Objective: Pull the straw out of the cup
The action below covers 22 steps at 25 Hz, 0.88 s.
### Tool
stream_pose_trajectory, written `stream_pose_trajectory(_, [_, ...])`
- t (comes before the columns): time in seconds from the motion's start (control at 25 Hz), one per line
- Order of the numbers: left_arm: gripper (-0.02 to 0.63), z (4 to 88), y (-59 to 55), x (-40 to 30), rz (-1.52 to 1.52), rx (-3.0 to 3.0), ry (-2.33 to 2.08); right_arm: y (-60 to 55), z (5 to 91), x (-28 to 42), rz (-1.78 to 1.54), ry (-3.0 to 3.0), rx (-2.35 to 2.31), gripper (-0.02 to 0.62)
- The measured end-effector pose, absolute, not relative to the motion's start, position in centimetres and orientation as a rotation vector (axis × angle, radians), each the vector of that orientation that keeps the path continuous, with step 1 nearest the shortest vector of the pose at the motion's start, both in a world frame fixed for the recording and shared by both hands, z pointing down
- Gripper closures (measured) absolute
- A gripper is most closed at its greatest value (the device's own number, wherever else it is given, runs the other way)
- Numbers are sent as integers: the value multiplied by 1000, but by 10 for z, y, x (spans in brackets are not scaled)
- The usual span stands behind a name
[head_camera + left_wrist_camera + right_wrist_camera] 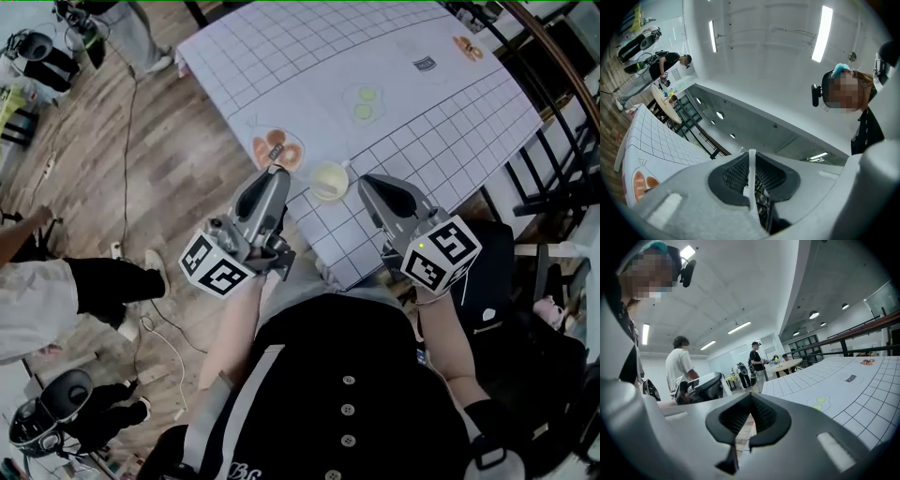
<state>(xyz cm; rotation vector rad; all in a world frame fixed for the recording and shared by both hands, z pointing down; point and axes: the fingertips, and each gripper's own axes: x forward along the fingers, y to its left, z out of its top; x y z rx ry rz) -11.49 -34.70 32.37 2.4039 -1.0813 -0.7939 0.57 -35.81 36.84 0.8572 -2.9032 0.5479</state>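
A pale cup [328, 181] stands on the grid-patterned tablecloth [412, 122] near the table's near edge. My left gripper [276, 173] is just left of the cup, tilted upward. In the left gripper view that gripper [753, 187] is shut on a thin white straw [751, 161] that stands up between its pads, clear of the cup. My right gripper [366, 182] hangs just right of the cup, apart from it. In the right gripper view its jaws [742, 439] meet with nothing between them, and the cup is not seen there.
Printed pictures mark the cloth: an orange plate [277, 148], green circles [363, 101], a small label [425, 64]. A dark railing [553, 84] runs along the table's right side. People [56, 291] and gear [56, 403] stand on the wooden floor at left.
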Motion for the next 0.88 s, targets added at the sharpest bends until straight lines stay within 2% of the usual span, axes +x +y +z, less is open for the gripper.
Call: stream_pose_trajectory(0.88, [567,320,-336,-121,-802,2411,-1114,-357,372,8,434,-2787,628,597])
